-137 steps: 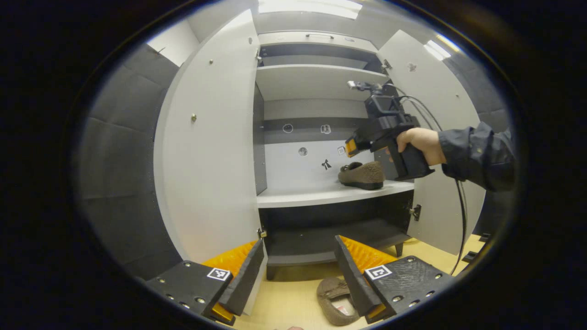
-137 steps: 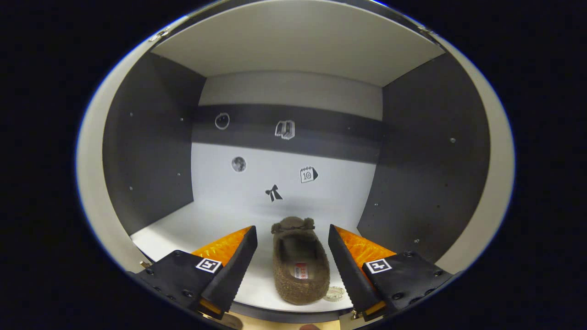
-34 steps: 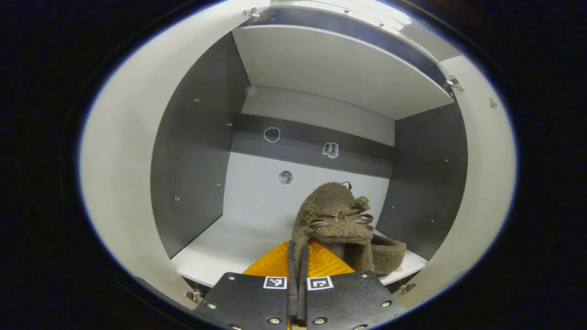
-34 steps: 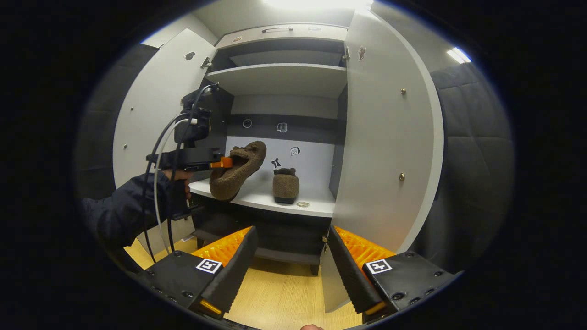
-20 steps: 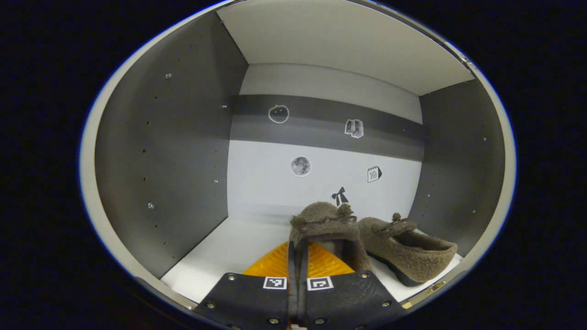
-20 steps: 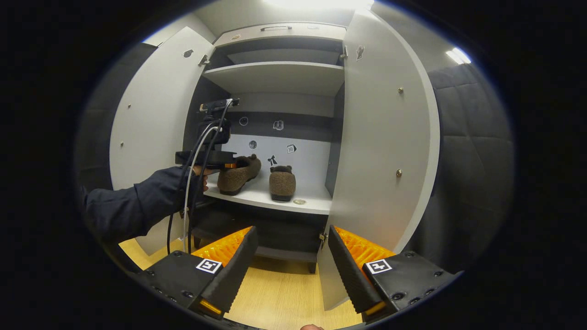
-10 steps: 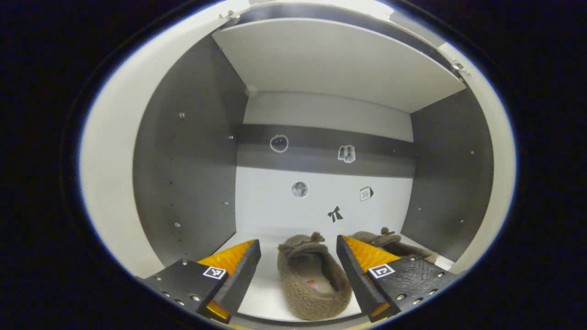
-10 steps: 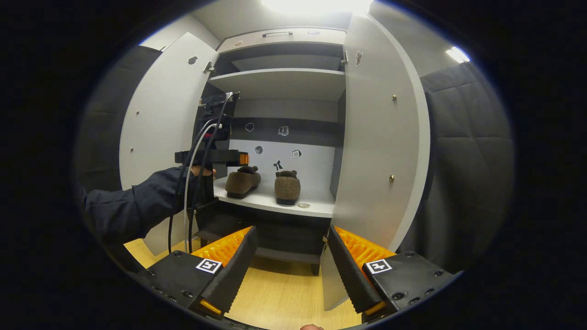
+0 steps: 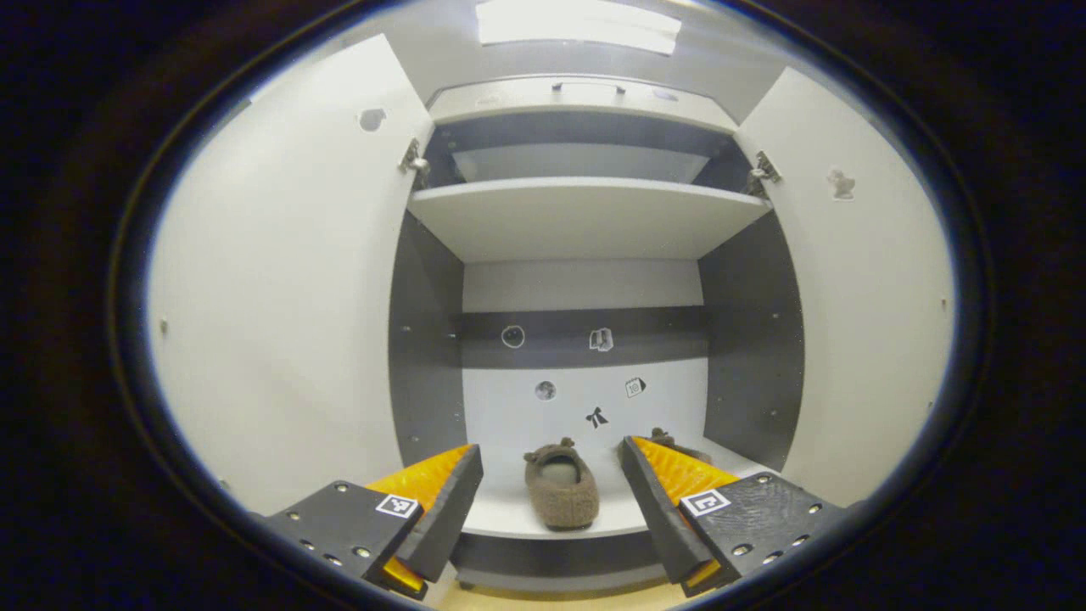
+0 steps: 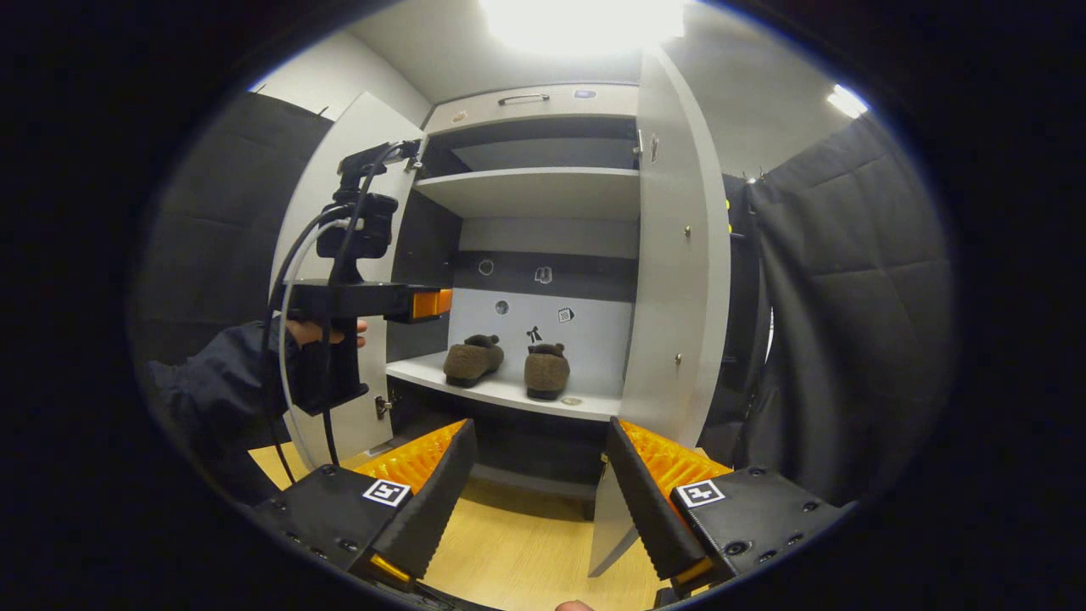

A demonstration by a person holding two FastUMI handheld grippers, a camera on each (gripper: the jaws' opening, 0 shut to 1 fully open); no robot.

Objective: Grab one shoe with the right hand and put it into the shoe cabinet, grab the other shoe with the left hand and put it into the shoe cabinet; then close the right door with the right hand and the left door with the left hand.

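The left tool (image 9: 547, 509) and right tool (image 10: 539, 488) both hang spread and empty before the white shoe cabinet (image 10: 526, 191), where two brown fuzzy slippers (image 10: 473, 361) (image 10: 545, 371) sit side by side on its middle shelf (image 10: 509, 392), doors open.

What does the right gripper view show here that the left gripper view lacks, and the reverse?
The right gripper view adds the left gripper, open, held by a hand in front of the cabinet, plus the wooden floor and dark padded wall. The left gripper view adds its own fingers flanking the left shoe and half hiding the right shoe. Shared: both shoes on the white shelf, both doors open, back-wall stickers.
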